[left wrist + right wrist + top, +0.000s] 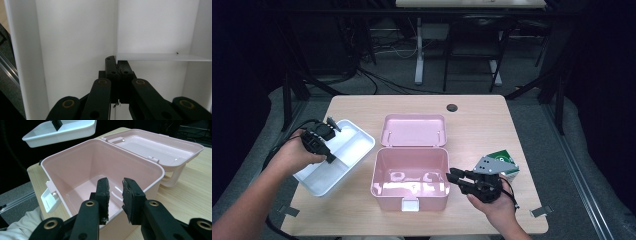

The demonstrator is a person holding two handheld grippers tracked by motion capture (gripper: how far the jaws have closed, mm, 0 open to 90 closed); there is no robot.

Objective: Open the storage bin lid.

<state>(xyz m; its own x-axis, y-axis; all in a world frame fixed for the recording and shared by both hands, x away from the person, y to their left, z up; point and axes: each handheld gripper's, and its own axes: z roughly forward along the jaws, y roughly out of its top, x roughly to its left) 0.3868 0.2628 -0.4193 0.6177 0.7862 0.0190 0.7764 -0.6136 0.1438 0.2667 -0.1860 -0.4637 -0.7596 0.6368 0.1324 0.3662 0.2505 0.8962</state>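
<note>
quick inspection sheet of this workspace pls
surface: wooden table, grommet hole near the far edge
job's things: white tray with dividers, held at a divider and overhanging the table's left edge; pink box open and empty, lid laid back
clutter: green-and-white carton by the right hand
grippers: left claw shut on the tray's divider; right claw open, at the box's right rim, holding nothing
cables: one trails from the left gripper; several lie on the floor beyond
surroundings: dark room, desk legs behind the table
</note>
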